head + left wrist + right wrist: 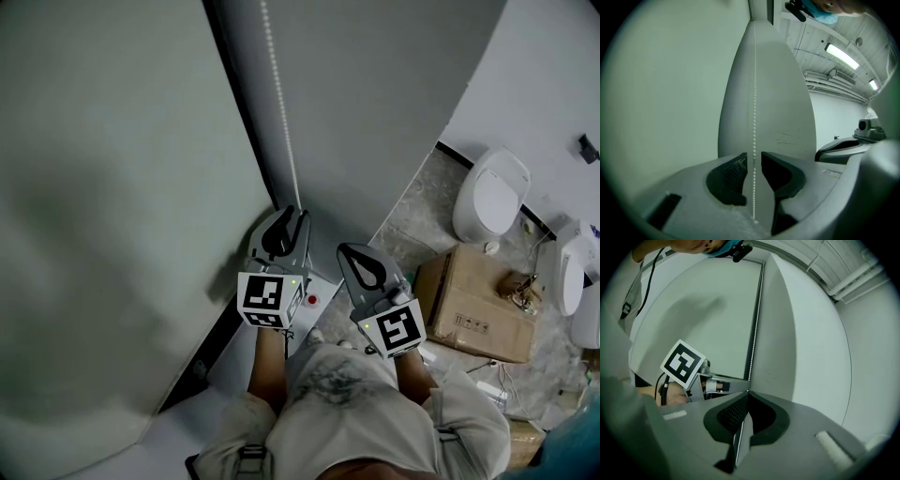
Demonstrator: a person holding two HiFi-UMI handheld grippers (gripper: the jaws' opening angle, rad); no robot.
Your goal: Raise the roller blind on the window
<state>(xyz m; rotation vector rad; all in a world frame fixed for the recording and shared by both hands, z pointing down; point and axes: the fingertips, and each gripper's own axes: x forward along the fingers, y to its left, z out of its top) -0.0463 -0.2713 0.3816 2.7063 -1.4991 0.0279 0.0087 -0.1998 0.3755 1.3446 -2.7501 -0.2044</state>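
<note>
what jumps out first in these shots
A white bead chain hangs straight down. The left gripper has its jaws parted round it, and the right gripper is shut on it. At the head view's right, a cardboard box and a white toilet stand on the floor.

The white bead chain (280, 103) runs close along the flat grey side wall (375, 103), which blocks any reach behind it. The pale grey-green fabric roller blind (103, 187) and the dark frame strip (234, 103) beside it close off the whole left. Along the chain the way is free above the left tongs (298, 216), whose jaws stand narrowly apart round it, and the right tongs (349, 250), clamped on it. To the right is open air, with the brown cardboard box (478, 305) and white toilet (492, 192) down on the floor (412, 216), well apart from both.
</note>
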